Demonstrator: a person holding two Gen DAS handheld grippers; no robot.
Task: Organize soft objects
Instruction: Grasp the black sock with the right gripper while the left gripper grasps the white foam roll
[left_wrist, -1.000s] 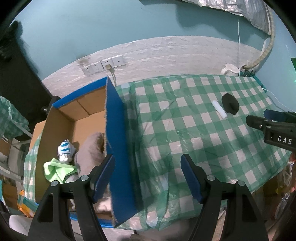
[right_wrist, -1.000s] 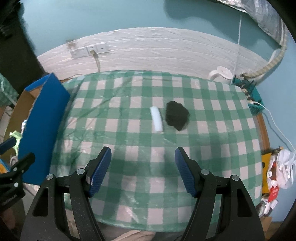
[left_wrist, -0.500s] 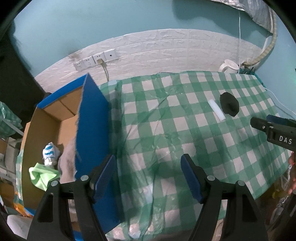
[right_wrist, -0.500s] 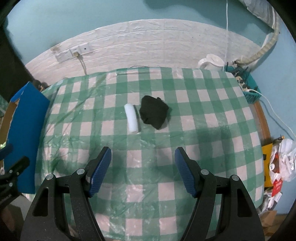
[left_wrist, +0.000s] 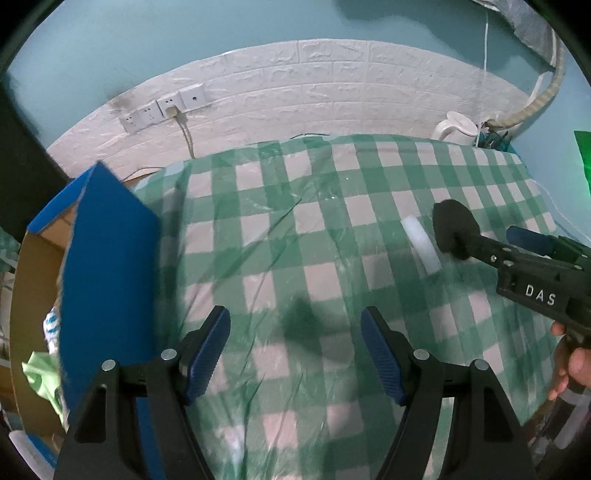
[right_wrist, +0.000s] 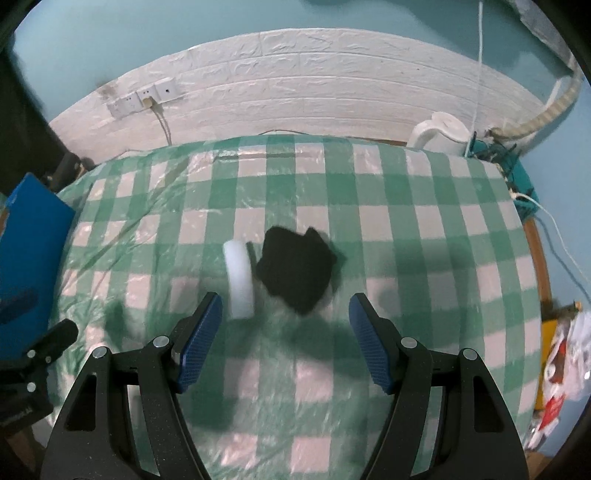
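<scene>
Both grippers, left gripper (left_wrist: 295, 350) and right gripper (right_wrist: 286, 339), have black frames, silver screws, ribbed blue pads; white "DAS" lettering marks the right.

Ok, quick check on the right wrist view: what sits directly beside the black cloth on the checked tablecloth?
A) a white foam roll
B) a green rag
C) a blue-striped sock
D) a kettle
A: a white foam roll lies just left of the black cloth on the checked tablecloth, ahead of the open right tool, which holds nothing.
</scene>
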